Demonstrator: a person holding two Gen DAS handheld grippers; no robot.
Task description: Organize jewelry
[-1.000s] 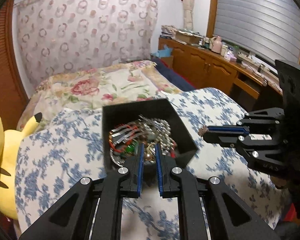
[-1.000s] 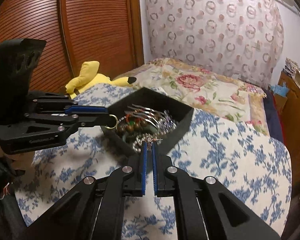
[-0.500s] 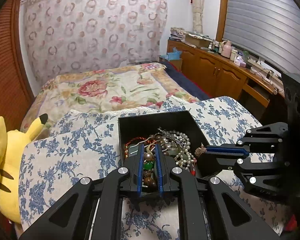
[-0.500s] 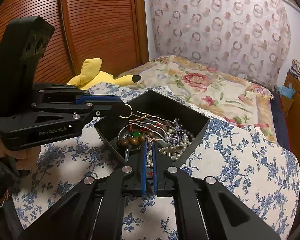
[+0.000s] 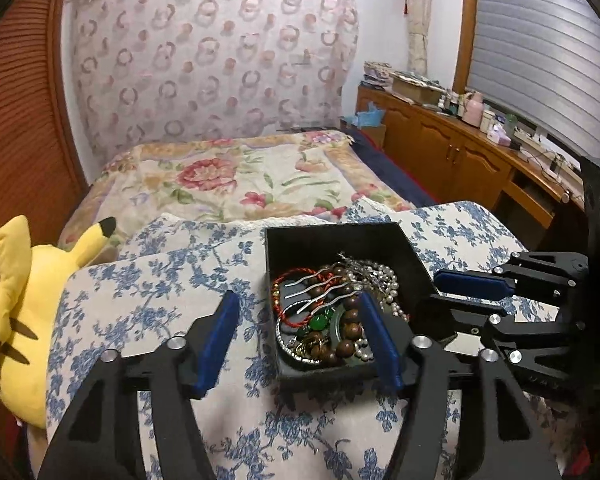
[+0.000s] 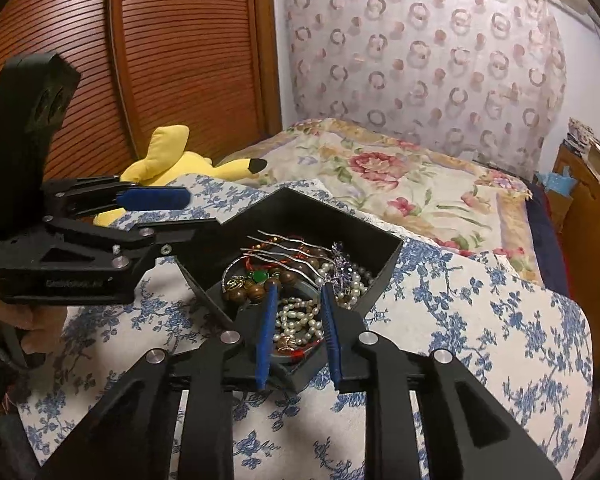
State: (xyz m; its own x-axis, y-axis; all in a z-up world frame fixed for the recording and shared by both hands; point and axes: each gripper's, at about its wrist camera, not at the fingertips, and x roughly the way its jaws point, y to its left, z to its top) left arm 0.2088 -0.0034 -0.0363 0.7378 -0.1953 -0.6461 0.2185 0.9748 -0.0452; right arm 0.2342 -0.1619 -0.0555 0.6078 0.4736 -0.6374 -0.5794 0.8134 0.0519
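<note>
Black open box [image 5: 342, 246] full of jewelry sits on a blue-floral cloth [image 5: 160, 292] spread over the bed, near the front edge. Inside, in a tangle: pearl strand [image 6: 296, 312], brown wooden bead bracelet [image 5: 346, 334], red cord bangle [image 5: 290, 298], silver wavy hair pins [image 5: 320, 288], green stone [image 5: 319, 323], small gold bits at the near-left corner. Left tongs [image 5: 300, 340] are opening, jaws spread wide, empty; one blue pad hangs over the cloth left of the box, the other over the box's right side. Right tongs [image 6: 298, 330] are also opening, narrower gap, pads hovering over the pearl strand at the box's near edge, pressing on nothing. A hand [image 6: 24, 320] grips the left tool's handle, seen from the right wrist view. Yellow plush toy [image 5: 24, 312] lies at the bed's left edge beside the cloth. Flowered blanket [image 5: 236, 180] covers the bed beyond.
</note>
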